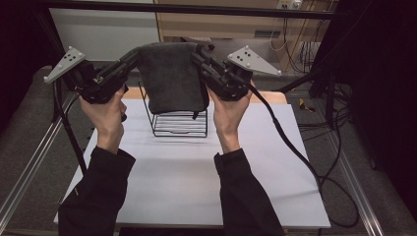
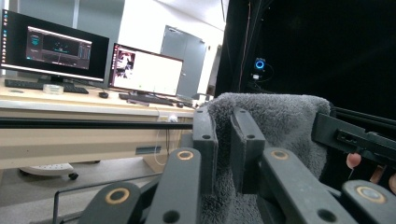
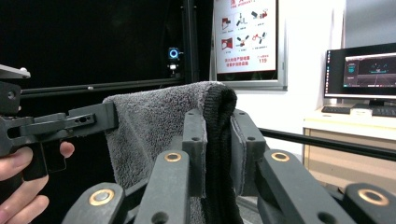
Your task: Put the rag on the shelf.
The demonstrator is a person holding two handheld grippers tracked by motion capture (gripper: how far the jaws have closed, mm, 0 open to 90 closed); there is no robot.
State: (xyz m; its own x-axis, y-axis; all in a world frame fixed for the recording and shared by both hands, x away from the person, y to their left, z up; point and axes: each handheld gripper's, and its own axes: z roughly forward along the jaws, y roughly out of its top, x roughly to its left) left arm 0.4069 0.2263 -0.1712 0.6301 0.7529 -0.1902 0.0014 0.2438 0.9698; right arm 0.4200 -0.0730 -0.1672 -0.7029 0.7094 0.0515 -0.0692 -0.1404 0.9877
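Grey towel (image 1: 169, 73) hangs lengthwise down, both grippers pinching top corners.

- Wire rack (image 1: 179, 123): top half hidden behind grey towel (image 1: 172, 73); rear wires not traceable.
- Towel, left gripper view (image 2: 275, 126): cut off at 6 o'clock edge; 3 o'clock side covered by right gripper (image 2: 355, 140).
- Towel, right gripper view (image 3: 154, 130): lower part hidden behind jaws; dark hem runs out at 6 o'clock.
- Monitors (image 2: 56, 46): screen text too small/blurred to read.
- Wall poster (image 3: 245, 35): cut at 12 o'clock, print illegible.
- Person's sleeves (image 1: 96, 196): cut off at 6 o'clock.
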